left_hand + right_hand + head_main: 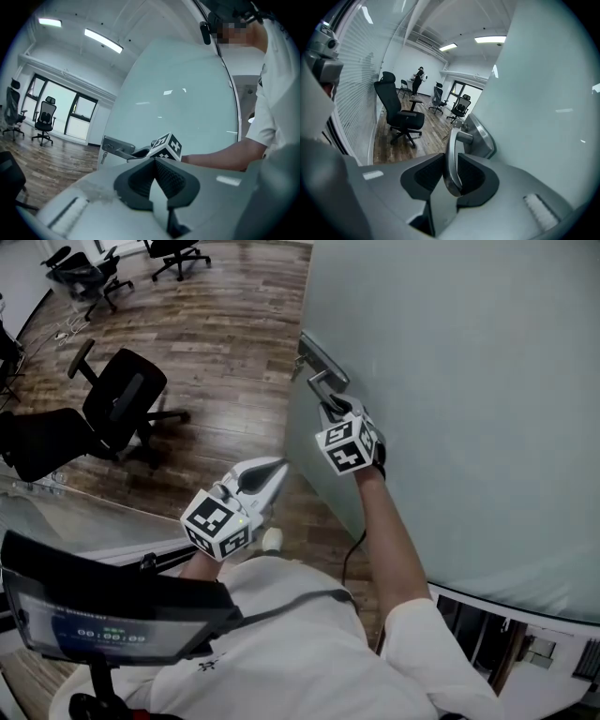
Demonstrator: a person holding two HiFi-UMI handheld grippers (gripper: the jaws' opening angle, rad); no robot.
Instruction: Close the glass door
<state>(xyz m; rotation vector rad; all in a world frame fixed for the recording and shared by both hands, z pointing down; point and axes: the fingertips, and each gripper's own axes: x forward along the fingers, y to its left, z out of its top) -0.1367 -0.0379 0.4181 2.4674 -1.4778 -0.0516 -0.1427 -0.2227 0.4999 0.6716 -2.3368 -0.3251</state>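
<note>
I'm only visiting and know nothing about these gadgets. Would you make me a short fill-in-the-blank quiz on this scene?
1. The right gripper has its fingers closed on the metal ____ of the glass door.
2. The left gripper, its fingers shut, holds ____.
3. The black office chair stands on a ____ floor.

Missing words: handle; nothing; wooden.

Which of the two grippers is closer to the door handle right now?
The right gripper. Its fingers clamp the door handle; the left gripper is off to the side, away from the glass door, closed and empty.
</note>
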